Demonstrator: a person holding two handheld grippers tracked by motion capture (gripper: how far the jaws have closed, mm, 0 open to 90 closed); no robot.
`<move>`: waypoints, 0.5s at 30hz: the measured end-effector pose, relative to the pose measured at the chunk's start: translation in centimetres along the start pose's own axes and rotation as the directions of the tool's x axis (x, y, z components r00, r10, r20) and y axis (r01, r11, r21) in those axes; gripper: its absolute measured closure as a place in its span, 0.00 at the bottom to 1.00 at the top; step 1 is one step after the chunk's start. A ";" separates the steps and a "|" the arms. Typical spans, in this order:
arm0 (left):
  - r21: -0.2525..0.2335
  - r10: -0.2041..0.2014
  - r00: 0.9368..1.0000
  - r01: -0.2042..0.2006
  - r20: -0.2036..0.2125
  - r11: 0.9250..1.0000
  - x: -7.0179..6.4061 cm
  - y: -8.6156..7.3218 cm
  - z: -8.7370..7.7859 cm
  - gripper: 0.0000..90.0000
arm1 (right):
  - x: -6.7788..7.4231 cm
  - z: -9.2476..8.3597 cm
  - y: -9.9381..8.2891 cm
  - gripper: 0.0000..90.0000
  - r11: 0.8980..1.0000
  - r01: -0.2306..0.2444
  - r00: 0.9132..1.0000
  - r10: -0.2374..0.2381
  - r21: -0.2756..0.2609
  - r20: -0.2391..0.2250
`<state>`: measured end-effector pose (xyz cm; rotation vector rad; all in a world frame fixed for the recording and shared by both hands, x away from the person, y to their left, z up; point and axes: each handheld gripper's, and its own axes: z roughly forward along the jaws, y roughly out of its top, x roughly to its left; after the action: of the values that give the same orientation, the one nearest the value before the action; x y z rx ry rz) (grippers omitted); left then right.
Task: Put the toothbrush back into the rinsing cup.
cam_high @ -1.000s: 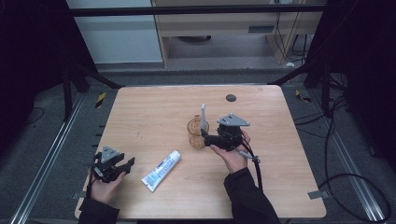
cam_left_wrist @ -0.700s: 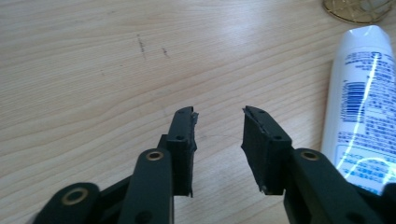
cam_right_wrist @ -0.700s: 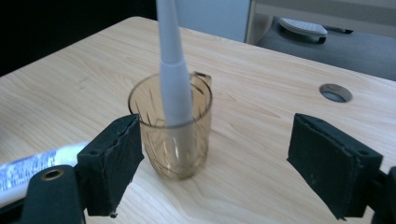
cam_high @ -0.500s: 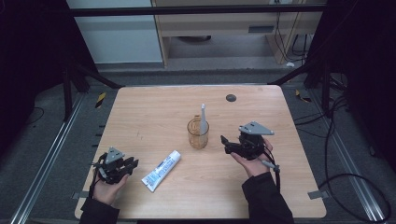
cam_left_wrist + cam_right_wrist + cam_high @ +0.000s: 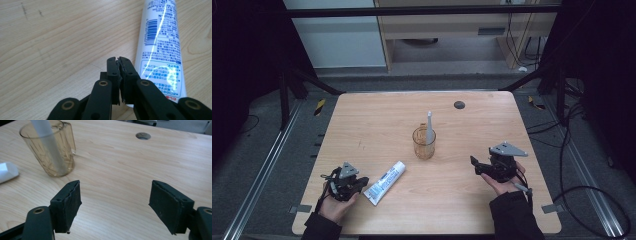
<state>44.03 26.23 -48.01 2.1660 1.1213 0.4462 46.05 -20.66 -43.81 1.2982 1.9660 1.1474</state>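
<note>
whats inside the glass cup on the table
A white toothbrush stands handle-up in the amber cup, leaning on the rim and poking out above it. Its lower end is blurred by the tinted wall, so the bristle head cannot be made out; nothing else is visible inside.

Glossy plastic tube (image 5: 384, 182), clear amber plastic cup (image 5: 424, 143), matt wood table (image 5: 377, 125).

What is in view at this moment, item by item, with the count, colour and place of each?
table: 1, light wood, centre.
cup: 1, clear amber, mid-table.
toothbrush: 1, white-grey, upright in the cup.
toothpaste tube: 1, white and blue, lying flat beside the left hand-held gripper.
table hole: 1, dark, far side.
left hand-held gripper: 1, black, jaws shut on nothing, near left.
right hand-held gripper: 1, black, jaws open and empty, near right.
</note>
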 end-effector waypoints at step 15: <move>0.027 0.005 0.999 -0.006 0.045 1.000 -0.7 -0.1 0.1 0.99 | -2.1 -1.2 -2.5 0.26 0.999 -0.033 0.999 0.032 0.035 0.044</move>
<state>43.60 25.65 -48.11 2.1926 1.1027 0.3848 44.86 -23.49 -45.39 1.3667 1.9490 1.0943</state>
